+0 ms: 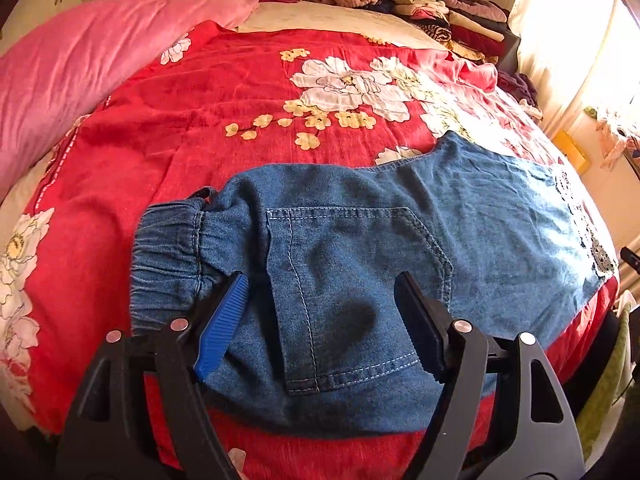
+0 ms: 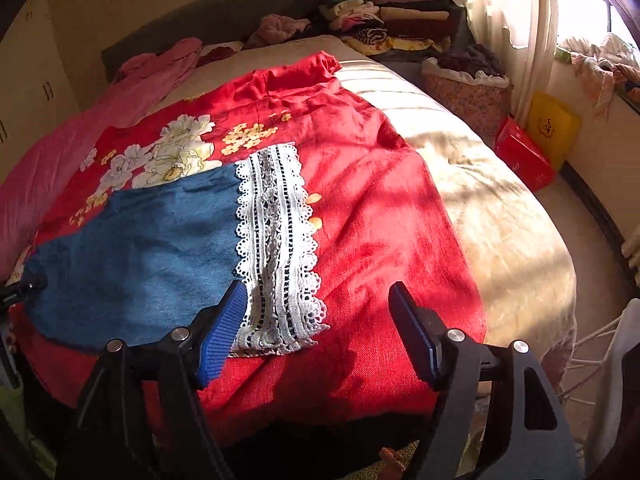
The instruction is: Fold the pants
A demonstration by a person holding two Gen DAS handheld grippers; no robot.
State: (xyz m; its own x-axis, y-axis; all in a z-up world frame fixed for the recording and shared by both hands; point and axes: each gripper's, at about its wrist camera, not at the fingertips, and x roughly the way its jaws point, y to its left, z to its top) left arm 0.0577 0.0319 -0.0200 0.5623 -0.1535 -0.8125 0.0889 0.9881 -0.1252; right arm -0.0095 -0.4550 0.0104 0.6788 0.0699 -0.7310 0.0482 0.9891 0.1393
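- The pants [image 1: 360, 248] are blue denim with an elastic waistband [image 1: 168, 252] and a white lace hem [image 2: 276, 248]; they lie flat on the red floral blanket [image 1: 200, 128] that covers the bed [image 2: 500, 208].
- They seem already folded once lengthwise, one leg on the other, because only one leg and one back pocket [image 1: 352, 280] show; this is my judgement.
- The left gripper [image 1: 320, 280] hovers over the pocket area near the waistband, its fingers spread apart and holding nothing.
- The right gripper [image 2: 316, 292] is at the hem end, fingers also spread wide; the left one is over the lace, the right one over bare blanket.
- What is left, I think: to grasp one end and bring it over the other, hem to waistband, and then smooth the cloth.
- A stack of folded clothes [image 2: 384, 20] lies at the head of the bed.
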